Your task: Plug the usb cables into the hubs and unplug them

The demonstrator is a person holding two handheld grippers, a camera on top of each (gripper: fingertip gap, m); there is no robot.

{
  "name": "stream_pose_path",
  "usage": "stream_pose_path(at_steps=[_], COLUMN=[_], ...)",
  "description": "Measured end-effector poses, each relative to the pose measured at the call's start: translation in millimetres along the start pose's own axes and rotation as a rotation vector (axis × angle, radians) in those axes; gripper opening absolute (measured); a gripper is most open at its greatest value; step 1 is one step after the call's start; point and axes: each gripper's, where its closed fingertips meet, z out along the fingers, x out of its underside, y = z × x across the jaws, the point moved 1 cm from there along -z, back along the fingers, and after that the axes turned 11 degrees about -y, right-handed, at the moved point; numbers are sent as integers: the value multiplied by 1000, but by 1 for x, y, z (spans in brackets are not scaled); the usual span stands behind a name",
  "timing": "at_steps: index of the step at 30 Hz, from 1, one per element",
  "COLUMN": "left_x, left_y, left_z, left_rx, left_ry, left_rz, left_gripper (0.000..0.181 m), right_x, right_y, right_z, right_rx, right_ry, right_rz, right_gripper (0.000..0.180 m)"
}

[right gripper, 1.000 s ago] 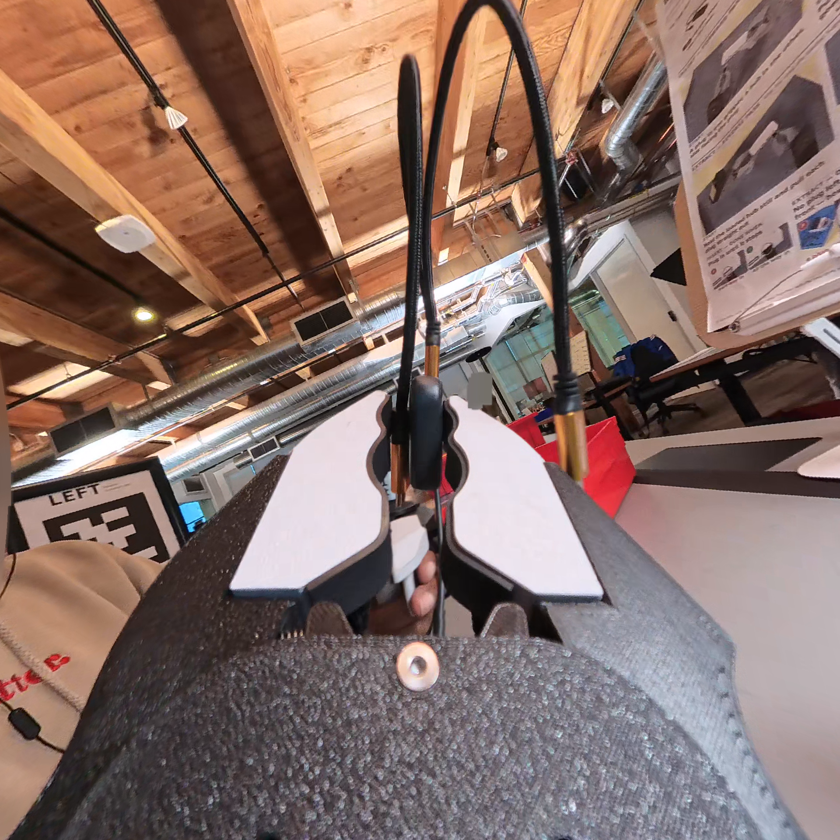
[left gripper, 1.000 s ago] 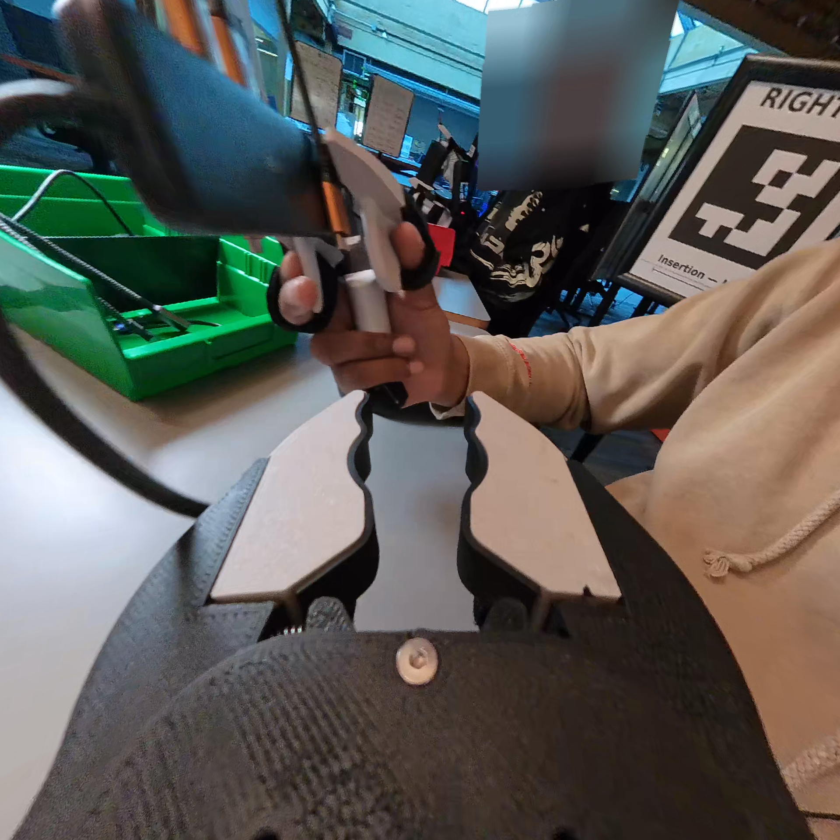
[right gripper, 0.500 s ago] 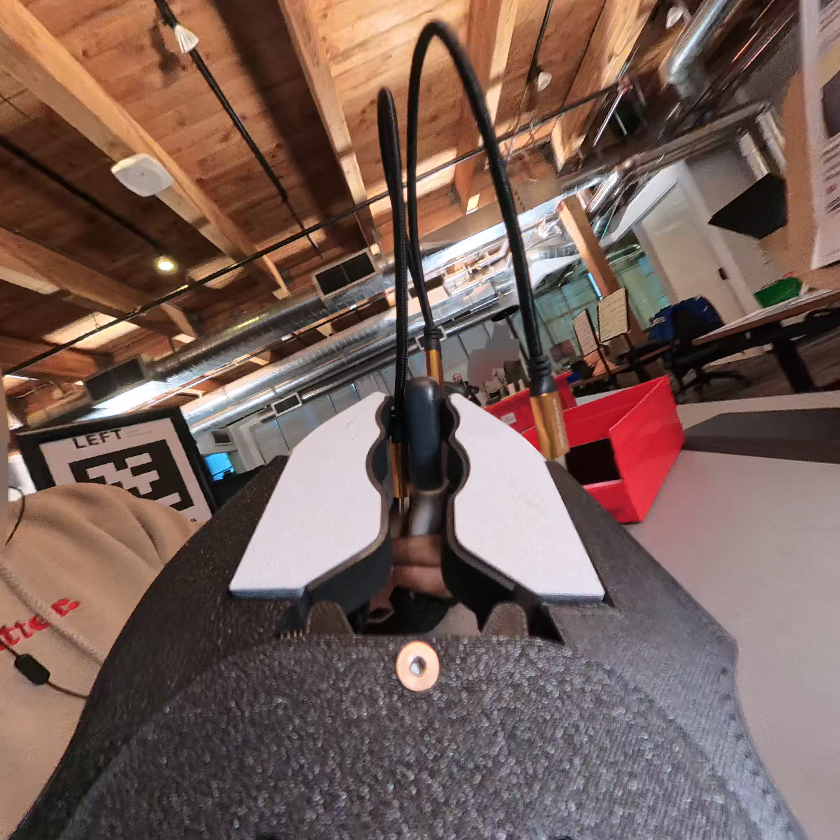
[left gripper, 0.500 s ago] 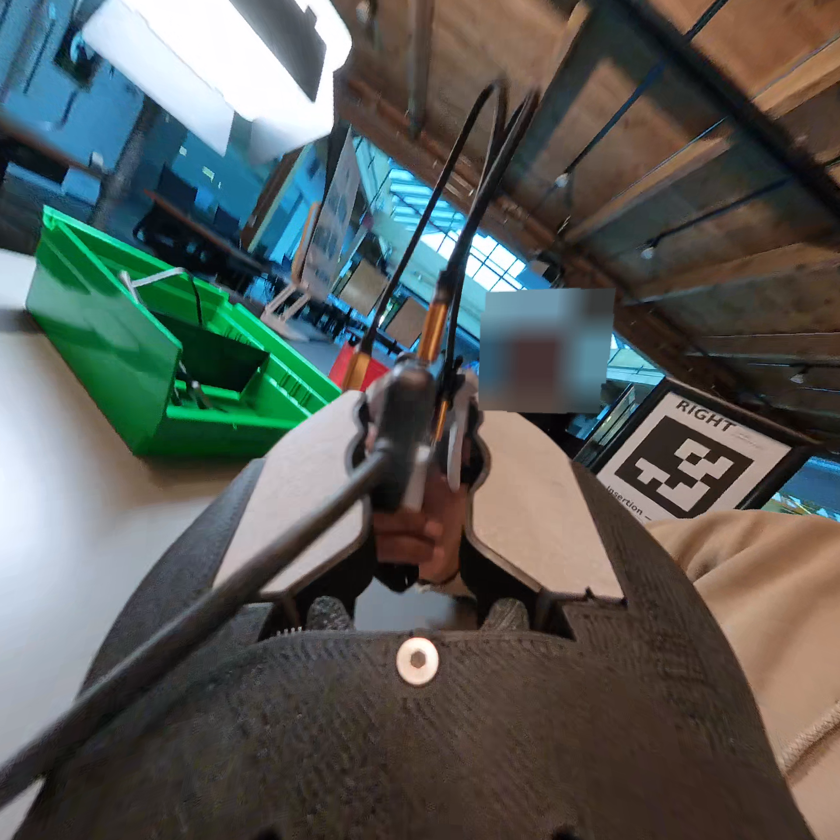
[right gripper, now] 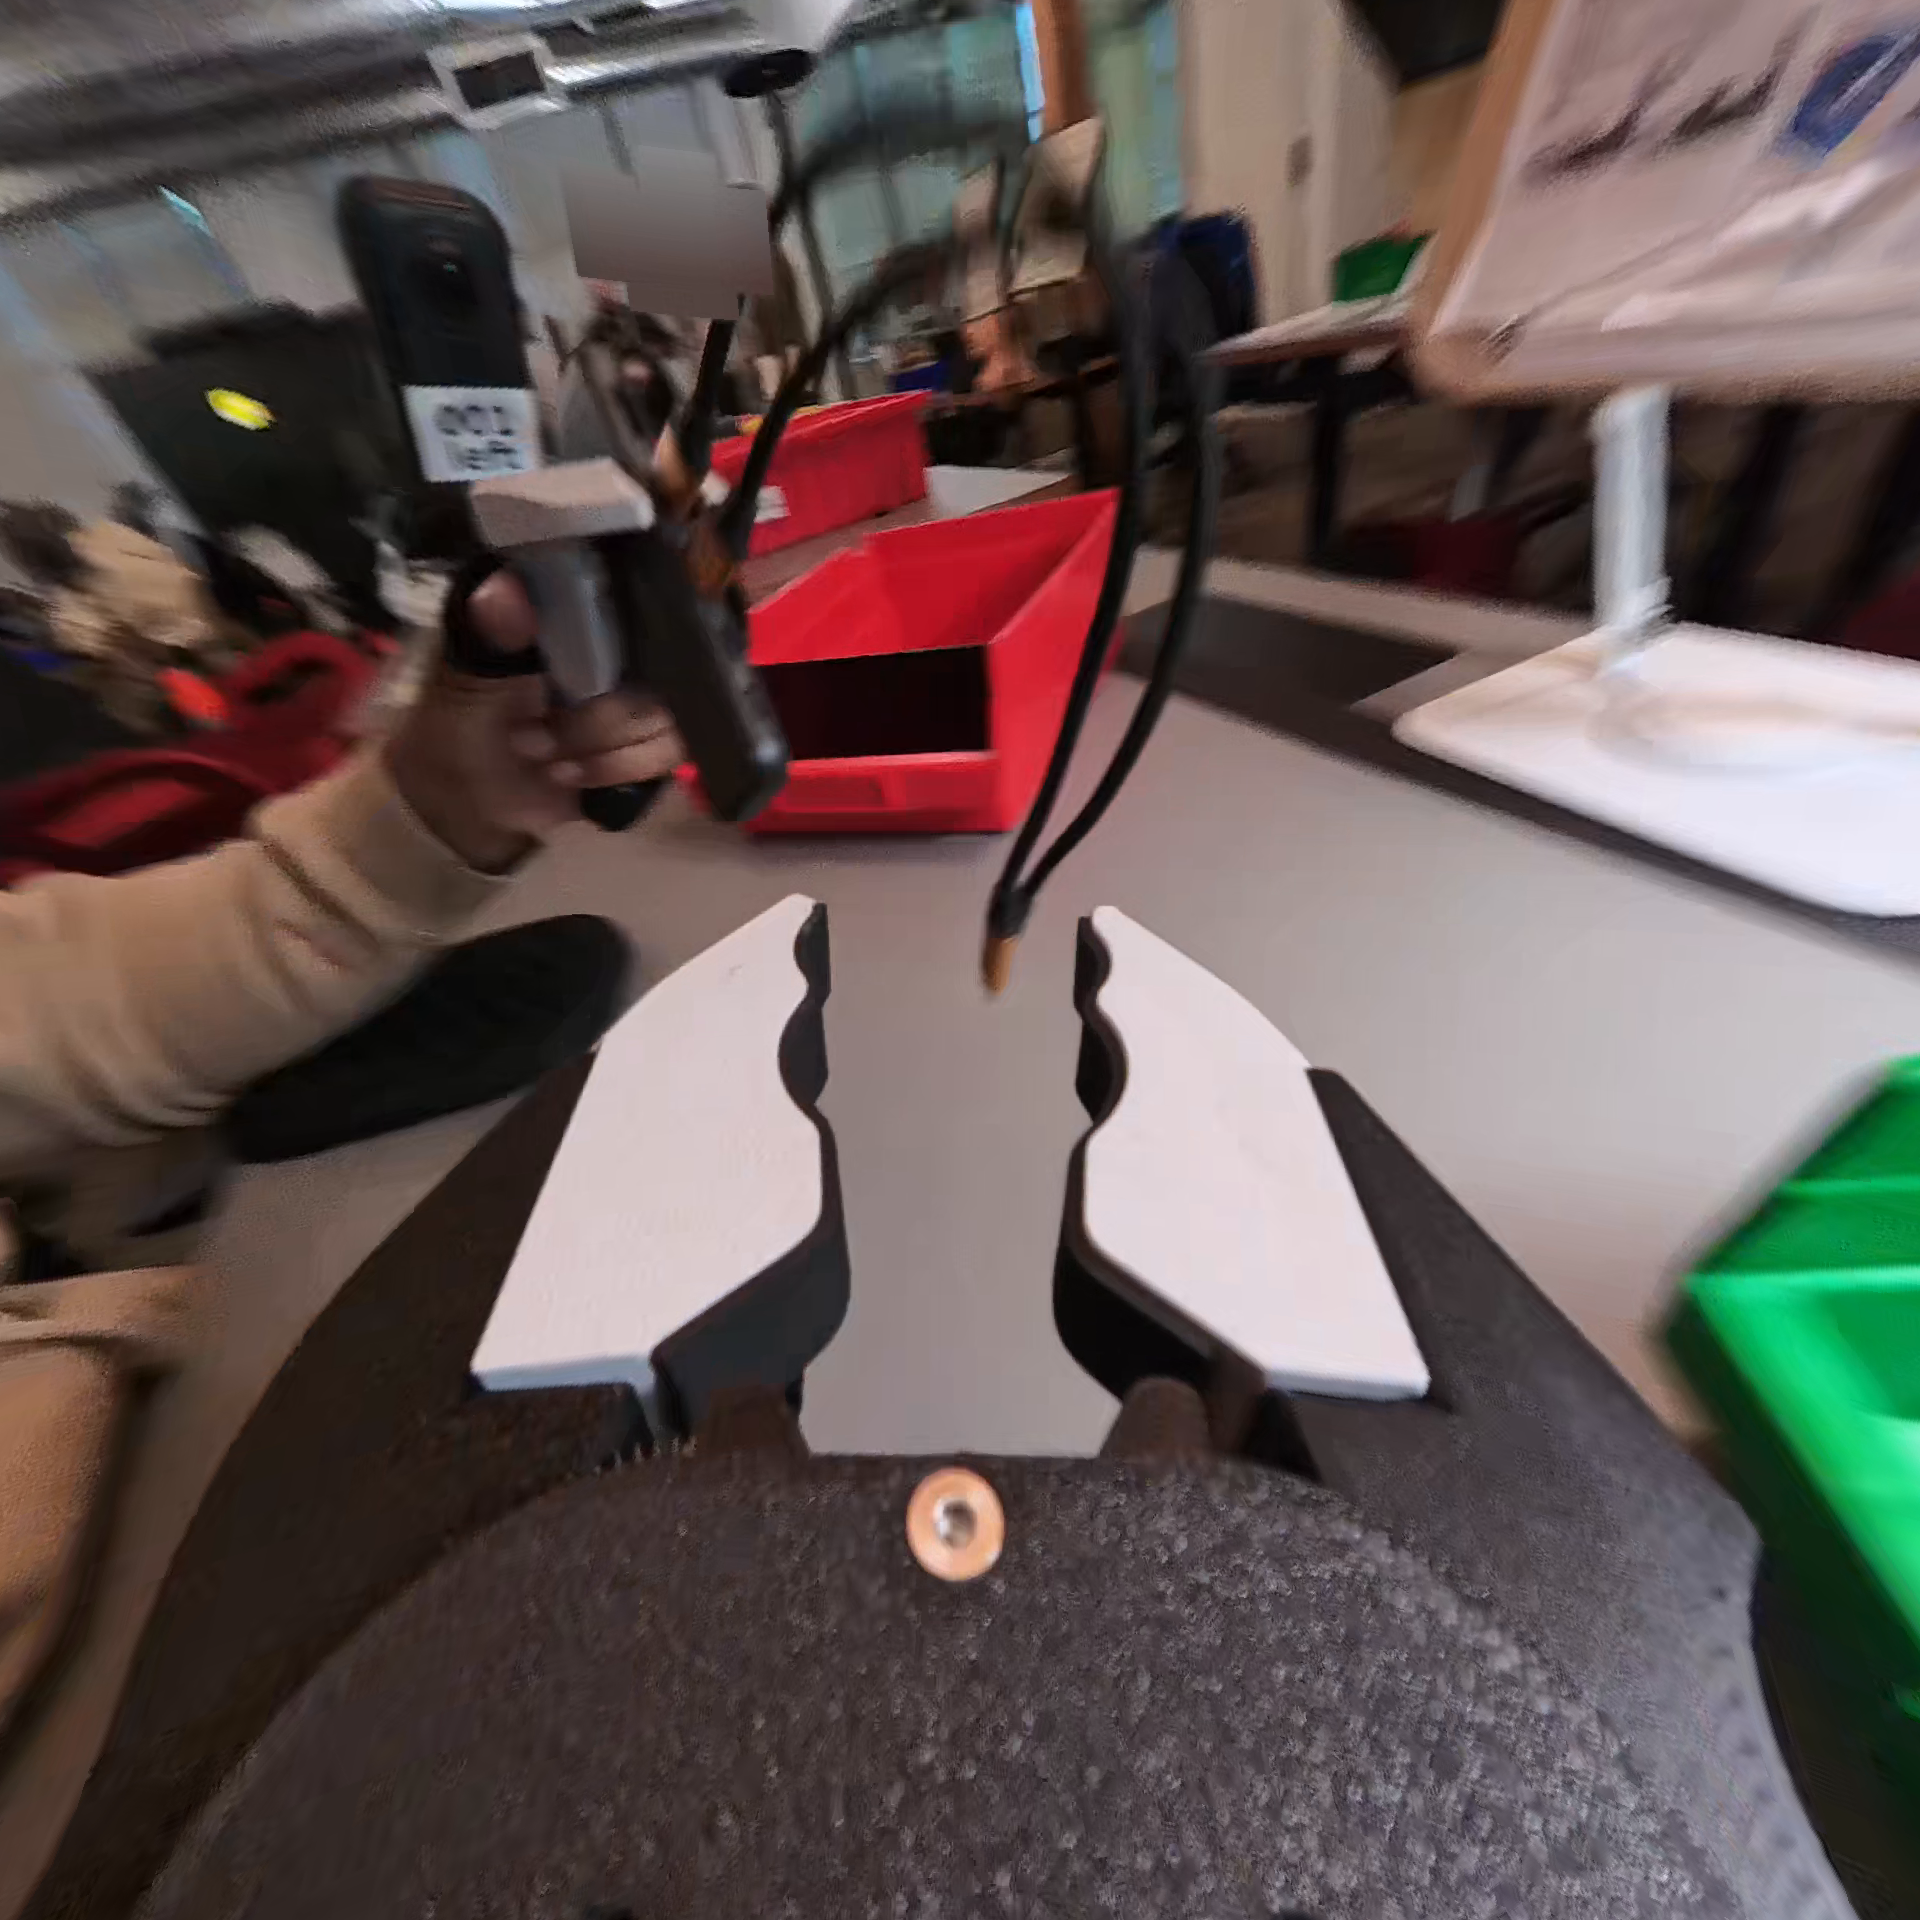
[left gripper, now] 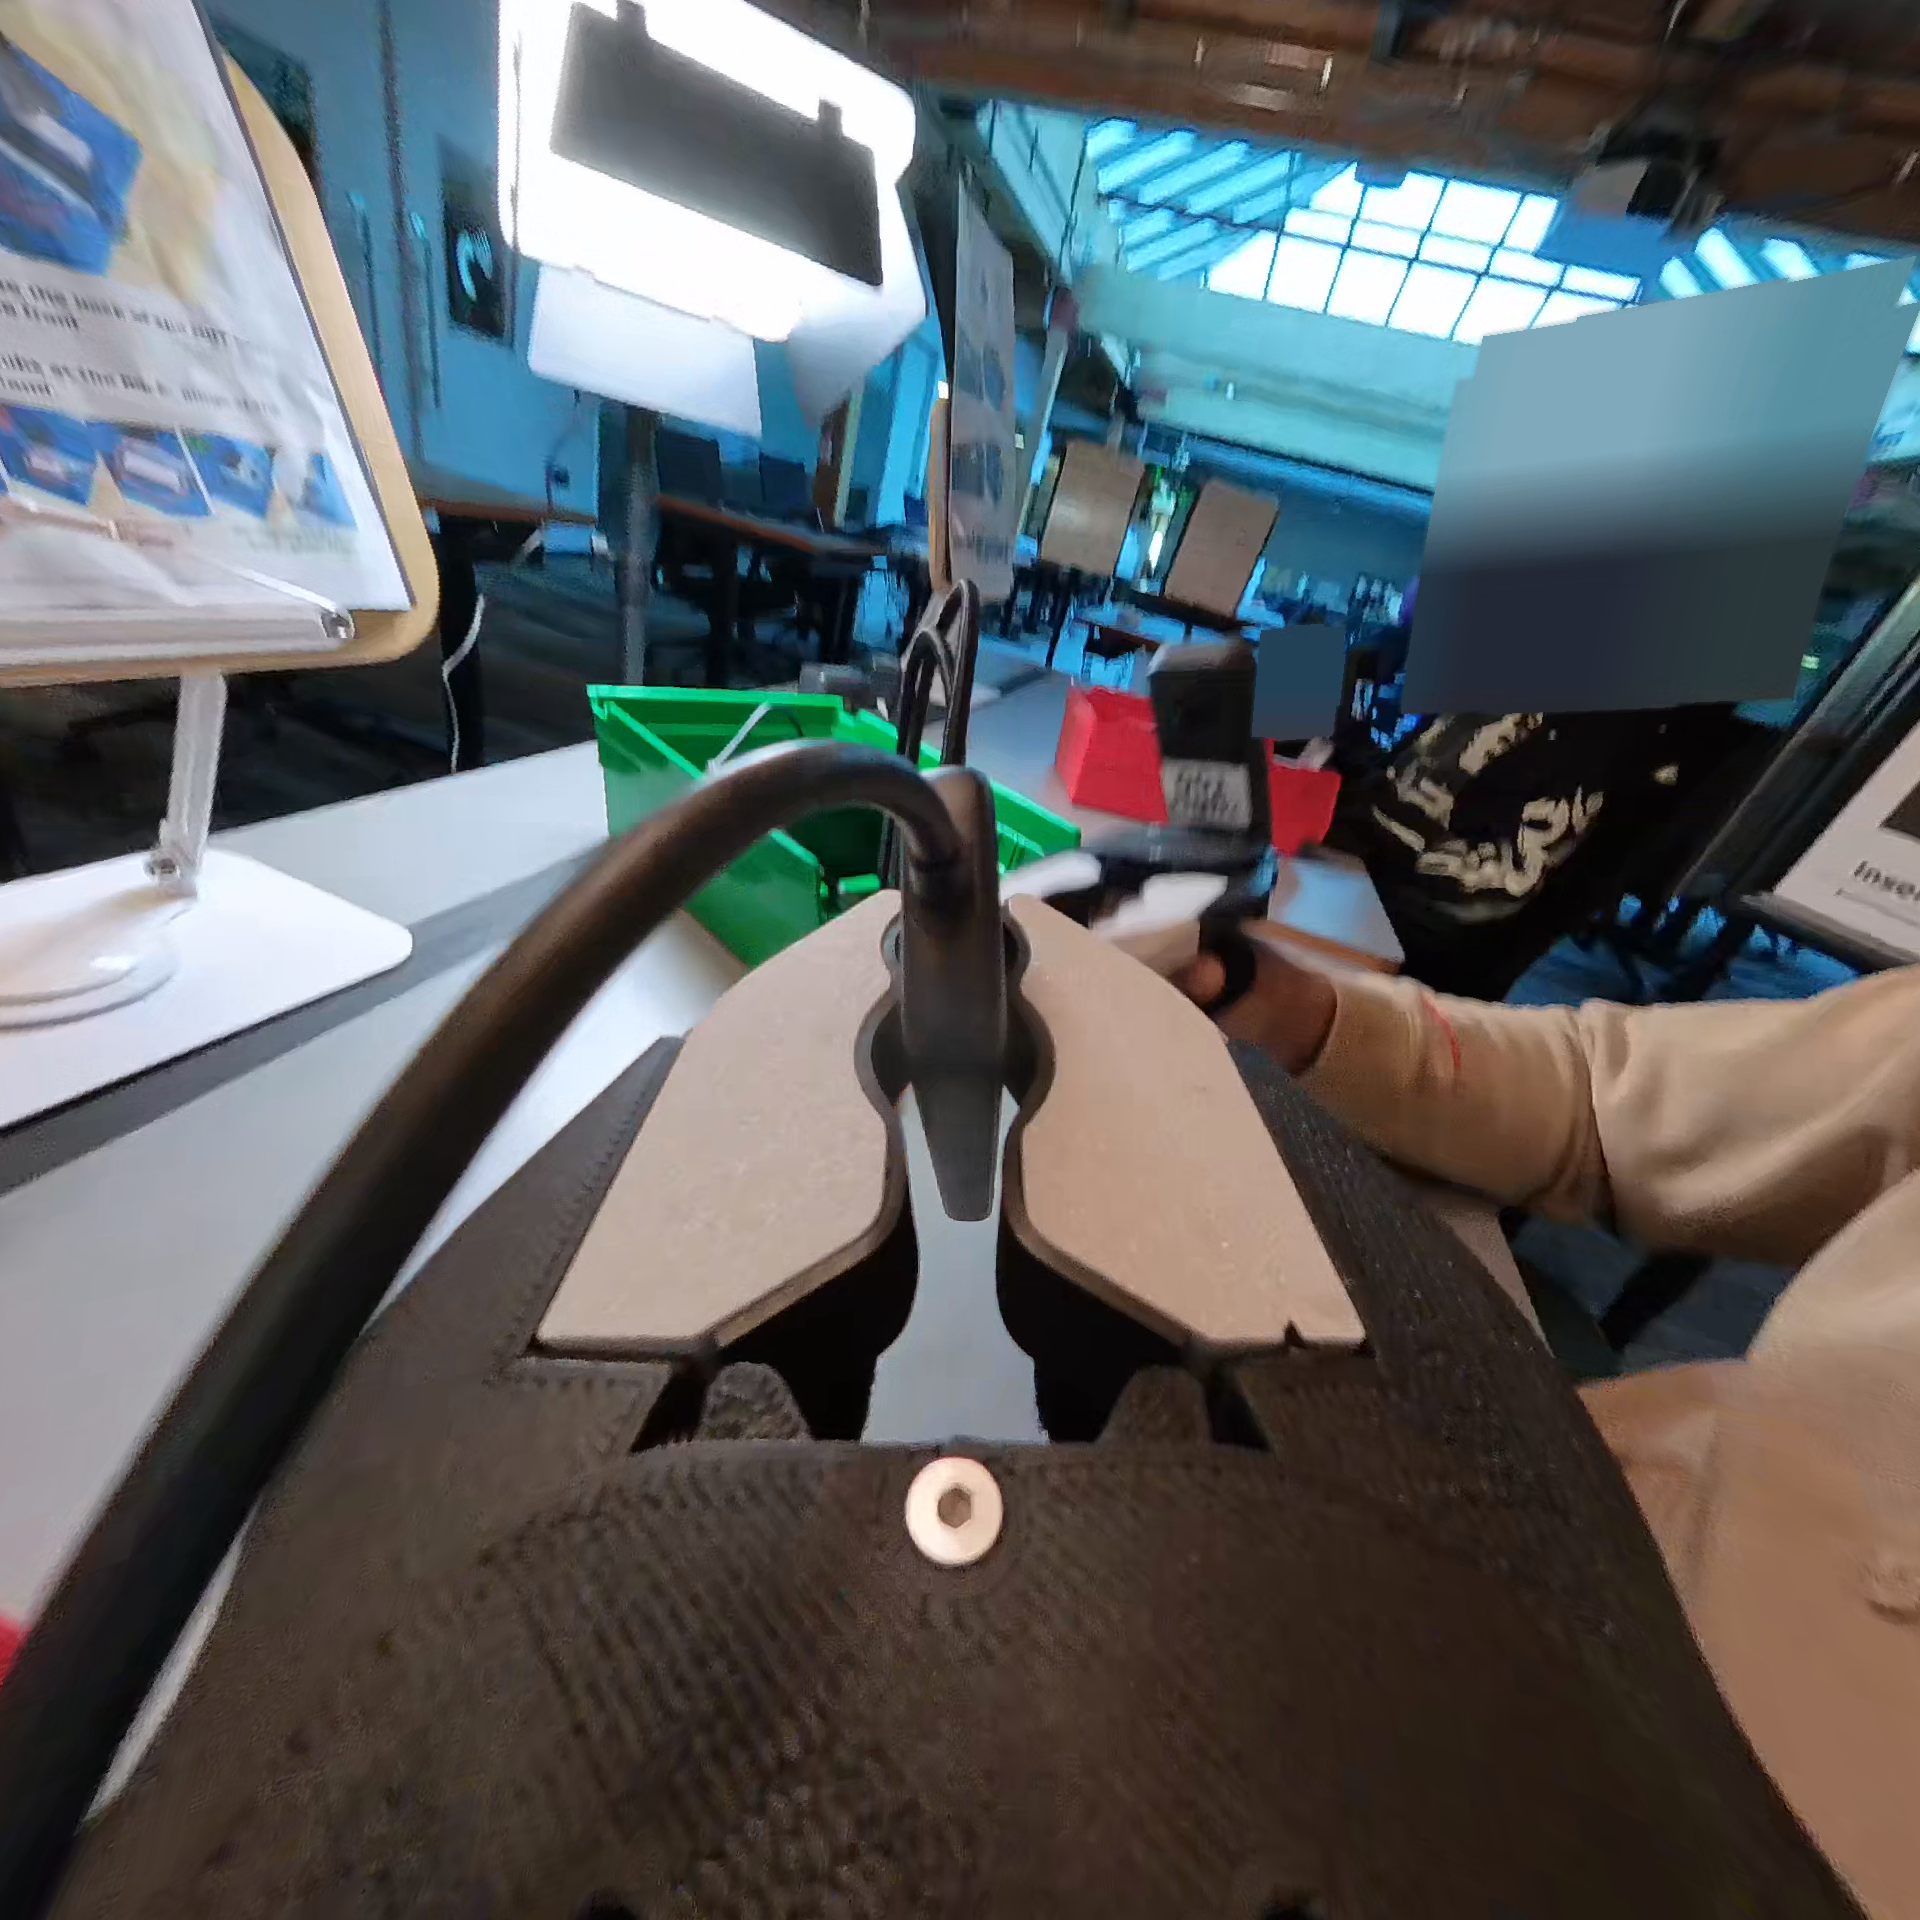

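My left gripper is shut on a black USB hub, held on edge above the table. The hub's thick black lead arcs off to the left. In the right wrist view the left gripper holds the hub up at the left, with thin black cables looping out of its top. One gold-tipped plug hangs free just beyond my right gripper, which is open and empty. The right gripper also shows in the left wrist view, beyond the hub.
A green bin stands behind the hub and shows near the right gripper. A red bin sits farther back on the grey table. A white stand with an instruction sheet is on the far side.
The hub passed from the right gripper to the left: the left closed on it, and the right opened, let go and drew back. Both views swung down from the ceiling.
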Motion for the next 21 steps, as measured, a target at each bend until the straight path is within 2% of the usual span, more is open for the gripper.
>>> stream_pose_path(at_steps=[3,6,10,13,16,21], left_x=[19,42,70,79,81,91], left_y=[1,-6,-33,-49,-55,-54], left_z=[-4,-2,3,5,2,-1], left_rx=[43,105,225,286,306,312], left_ry=[146,276,419,468,478,507], left_rz=[-33,-11,54,96,103,88], left_gripper=[13,13,13,13,13,13], right_x=[-33,-60,-59,-40,-2,19], right_y=[-13,5,32,57,69,78], right_z=[-20,-28,-15,8,18,28], right_rx=[67,-8,-117,-255,-369,-423], right_ry=[-25,-16,126,159,236,156], right_rz=[-259,-379,-533,-499,-391,-279], right_gripper=[47,46,42,39,40,24])
